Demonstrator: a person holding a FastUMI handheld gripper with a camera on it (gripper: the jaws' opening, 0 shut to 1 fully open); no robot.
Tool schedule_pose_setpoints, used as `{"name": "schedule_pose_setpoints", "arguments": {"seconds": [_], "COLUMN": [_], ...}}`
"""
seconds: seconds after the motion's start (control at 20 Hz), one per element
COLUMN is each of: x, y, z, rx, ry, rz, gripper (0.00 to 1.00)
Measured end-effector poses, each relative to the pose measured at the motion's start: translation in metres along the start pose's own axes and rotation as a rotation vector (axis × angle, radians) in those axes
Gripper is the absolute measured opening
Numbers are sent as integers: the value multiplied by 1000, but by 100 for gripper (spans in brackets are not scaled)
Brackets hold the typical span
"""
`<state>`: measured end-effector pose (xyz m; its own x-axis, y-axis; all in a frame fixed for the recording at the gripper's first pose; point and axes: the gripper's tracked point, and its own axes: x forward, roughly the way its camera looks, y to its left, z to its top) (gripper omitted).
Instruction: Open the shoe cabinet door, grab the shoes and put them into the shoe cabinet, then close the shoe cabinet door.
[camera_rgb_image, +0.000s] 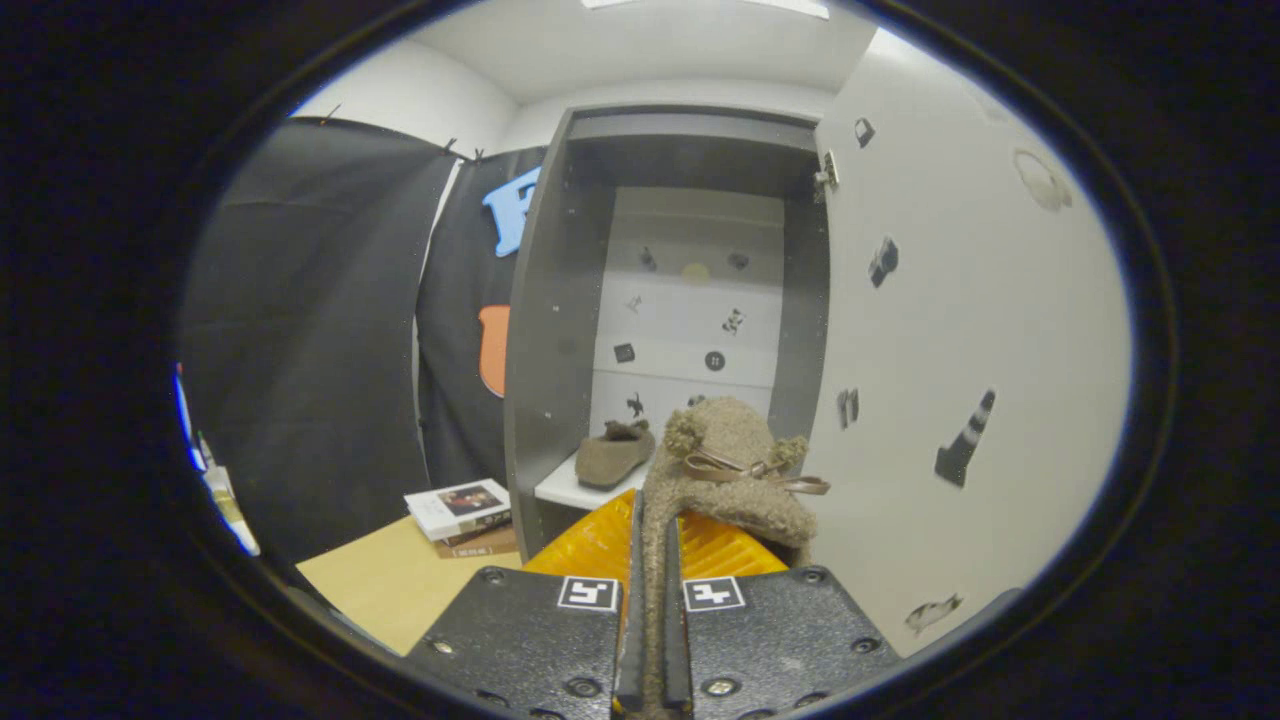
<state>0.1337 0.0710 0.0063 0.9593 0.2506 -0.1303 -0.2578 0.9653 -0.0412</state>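
Low in the centre, the gripper (650, 560) is clamped thinly on the fuzzy shoe (735, 470), which could slip or be snagged on the open cabinet door (960, 330) before the shelf (565, 490), beside the other shoe (613, 455), is reached.

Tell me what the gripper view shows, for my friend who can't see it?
The gripper is shut on a fuzzy tan slipper with a brown bow, held in front of the open grey shoe cabinet. A matching tan slipper already sits on the cabinet's white shelf, the white door stands open, and stacked books lie beside the cabinet.
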Motion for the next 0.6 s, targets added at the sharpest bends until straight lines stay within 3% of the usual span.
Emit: {"name": "schedule_pose_setpoints", "arguments": {"seconds": [0.3, 0.6], "x": [37, 109], "y": [-14, -34], "z": [62, 73], "rx": [1, 44], "ry": [-35, 3], "rz": [-46, -116], "gripper": [11, 11]}}
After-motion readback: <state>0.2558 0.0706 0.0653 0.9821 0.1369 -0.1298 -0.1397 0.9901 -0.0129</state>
